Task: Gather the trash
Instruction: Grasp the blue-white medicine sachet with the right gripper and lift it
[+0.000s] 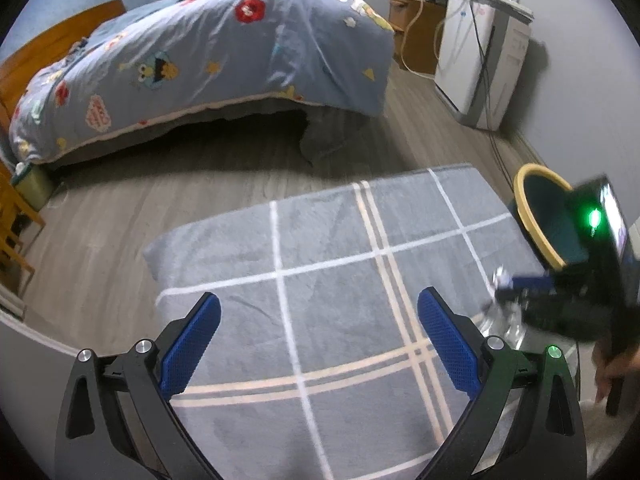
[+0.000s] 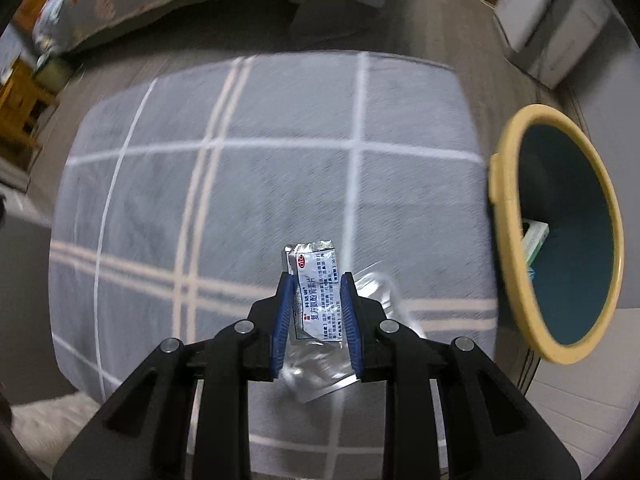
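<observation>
Grey wood floor (image 1: 120, 216) fills this bedroom, with a bed (image 1: 192, 56) under a blue cartoon-print cover across the upper left of the left wrist view and a white appliance (image 1: 476, 60) against the wall at the upper right. A grey rug (image 1: 320, 280) with white and beige crossing stripes lies in the middle of both views.

At the bottom of the left wrist view, the left claw (image 1: 320, 344) hangs over the rug with its blue pads spread wide apart and nothing between them.

At the bottom centre of the right wrist view, the right claw (image 2: 316, 312) is closed on a small silver medicine packet (image 2: 314, 280) printed with blue and red text. The packet stands upright between the pads, its top edge poking above the fingertips. Clear plastic wrapping (image 2: 320, 376) shows just below and to the right of the packet; whether it is held or lying on the rug cannot be told.

A trash bin (image 2: 508, 200) with a yellow rim and dark teal inside sits at the right edge of the rug, to the right of the gripped packet and apart from it. A small white and green box (image 2: 534, 240) lies inside the bin. In the left wrist view the right claw appears blurred at the right edge, in front of the bin.
</observation>
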Available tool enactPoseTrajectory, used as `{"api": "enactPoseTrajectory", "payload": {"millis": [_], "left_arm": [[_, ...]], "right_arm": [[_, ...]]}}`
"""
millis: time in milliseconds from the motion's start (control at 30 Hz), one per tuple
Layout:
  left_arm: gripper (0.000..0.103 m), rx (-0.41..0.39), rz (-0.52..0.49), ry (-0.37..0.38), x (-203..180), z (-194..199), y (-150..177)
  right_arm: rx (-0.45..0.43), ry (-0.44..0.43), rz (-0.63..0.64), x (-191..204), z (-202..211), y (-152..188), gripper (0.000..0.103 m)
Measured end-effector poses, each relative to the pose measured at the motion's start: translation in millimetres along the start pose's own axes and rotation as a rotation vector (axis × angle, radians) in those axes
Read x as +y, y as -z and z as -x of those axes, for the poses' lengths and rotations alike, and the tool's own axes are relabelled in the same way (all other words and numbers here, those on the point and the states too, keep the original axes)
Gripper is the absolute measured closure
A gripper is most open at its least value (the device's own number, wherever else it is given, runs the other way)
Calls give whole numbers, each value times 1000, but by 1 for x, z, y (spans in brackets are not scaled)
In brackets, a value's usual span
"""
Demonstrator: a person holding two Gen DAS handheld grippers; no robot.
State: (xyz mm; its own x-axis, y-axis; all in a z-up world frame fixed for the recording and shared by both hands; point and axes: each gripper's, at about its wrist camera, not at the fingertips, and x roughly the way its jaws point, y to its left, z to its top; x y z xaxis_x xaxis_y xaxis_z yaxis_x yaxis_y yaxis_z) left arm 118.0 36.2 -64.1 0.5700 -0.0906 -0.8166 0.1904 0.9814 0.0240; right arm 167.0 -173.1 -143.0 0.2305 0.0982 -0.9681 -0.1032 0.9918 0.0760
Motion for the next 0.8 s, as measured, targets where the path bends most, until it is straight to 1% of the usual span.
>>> {"api": "enactPoseTrajectory", "payload": {"millis": [100, 200, 233, 300, 333, 400, 433, 467, 500, 567, 700, 800], "left_arm": [[5, 28, -59, 11, -19, -16, 5], [5, 50, -133, -4, -46, -35, 12], [5, 55, -138, 7, -52, -39, 14], [5, 62, -138, 57, -67, -50, 18], [5, 70, -153, 94, -80, -56, 21], [5, 77, -206, 129, -101, -64, 28], [5, 82, -252, 149, -117, -69, 32], [5, 85, -281, 156, -127, -71, 35], [5, 89, -306, 168, -137, -74, 37], [5, 108, -328, 218, -154, -80, 41], [5, 129, -377, 269, -179, -88, 46], [5, 144, -430, 268, -192, -93, 51]], "right_arm": [[-20, 3, -40, -25, 7, -11, 79], [-41, 15, -77, -50, 15, -20, 79], [-40, 15, -90, -56, 14, -22, 79], [-37, 16, -119, -73, 14, -24, 79], [-36, 16, -126, -77, 14, -23, 79], [-33, 0, -147, -86, 13, -22, 79], [-33, -1, -149, -89, 12, -23, 79], [-31, -1, -149, -93, 11, -23, 79], [-28, -1, -150, -96, 11, -22, 79], [-22, -3, -153, -101, 8, -23, 79], [-17, -2, -157, -108, 5, -23, 79], [-14, -13, -162, -114, 4, -23, 79]]}}
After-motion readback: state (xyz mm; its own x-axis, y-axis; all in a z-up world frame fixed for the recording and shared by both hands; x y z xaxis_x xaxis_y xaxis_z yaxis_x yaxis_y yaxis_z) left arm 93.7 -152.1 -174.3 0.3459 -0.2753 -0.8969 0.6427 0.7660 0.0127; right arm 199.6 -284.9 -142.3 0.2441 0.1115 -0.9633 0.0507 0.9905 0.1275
